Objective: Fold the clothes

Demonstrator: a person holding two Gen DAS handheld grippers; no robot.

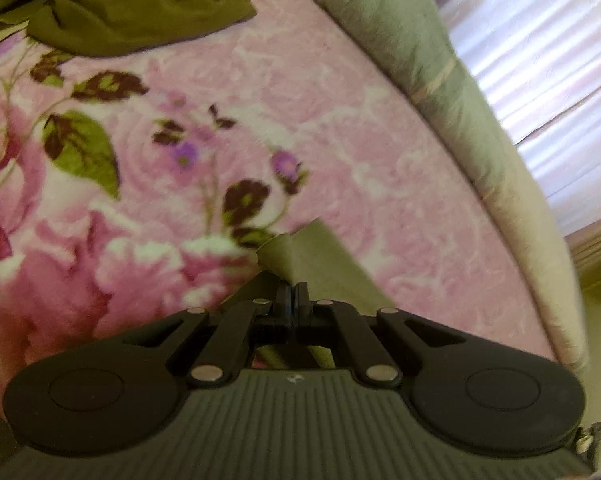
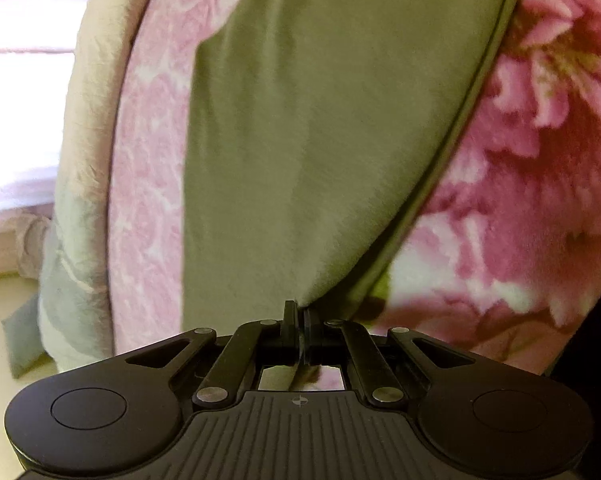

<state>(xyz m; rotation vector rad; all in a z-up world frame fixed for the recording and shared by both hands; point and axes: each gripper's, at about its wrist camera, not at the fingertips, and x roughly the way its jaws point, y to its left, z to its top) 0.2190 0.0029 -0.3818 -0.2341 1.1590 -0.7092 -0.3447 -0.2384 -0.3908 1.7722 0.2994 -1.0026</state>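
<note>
No legible text or labels anywhere; perhaps a small round mark on each tool (image 2: 299, 312) body

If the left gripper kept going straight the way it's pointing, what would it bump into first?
Probably the olive cloth that the left gripper is already shut on, then the pink flowered blanket just beyond it. Depth is hard to judge here.

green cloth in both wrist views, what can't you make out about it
- Left wrist view: the left gripper is shut on a corner of the green cloth; its own body hides the rest.
- Right wrist view: the right gripper is shut on the cloth; the top edge cuts it off, so its type is unclear.
- Left wrist view: the dark green pile is cut off, blurred.
</note>
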